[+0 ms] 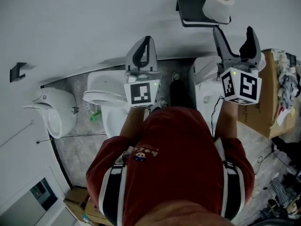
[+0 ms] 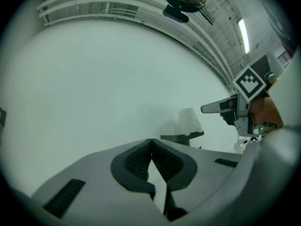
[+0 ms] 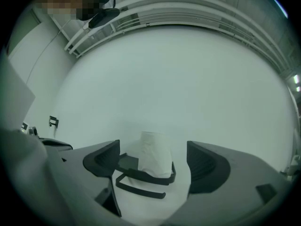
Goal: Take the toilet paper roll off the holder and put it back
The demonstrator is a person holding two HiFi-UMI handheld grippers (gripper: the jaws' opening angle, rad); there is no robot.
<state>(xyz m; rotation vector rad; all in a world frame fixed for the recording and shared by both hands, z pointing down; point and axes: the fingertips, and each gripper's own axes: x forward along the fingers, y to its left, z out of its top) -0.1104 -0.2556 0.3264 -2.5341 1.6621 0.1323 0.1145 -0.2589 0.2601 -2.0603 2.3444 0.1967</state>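
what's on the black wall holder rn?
The white toilet paper roll sits on the holder, over its bar. The roll's underside is hidden. Right tool is open, not gripping it.

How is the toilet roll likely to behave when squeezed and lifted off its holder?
The roll looks like soft wound paper, so it probably dents if the open right gripper squeezes hard. It is likely light for its bulk. The holder has a bar across its front, so it may snag unless lifted clear.
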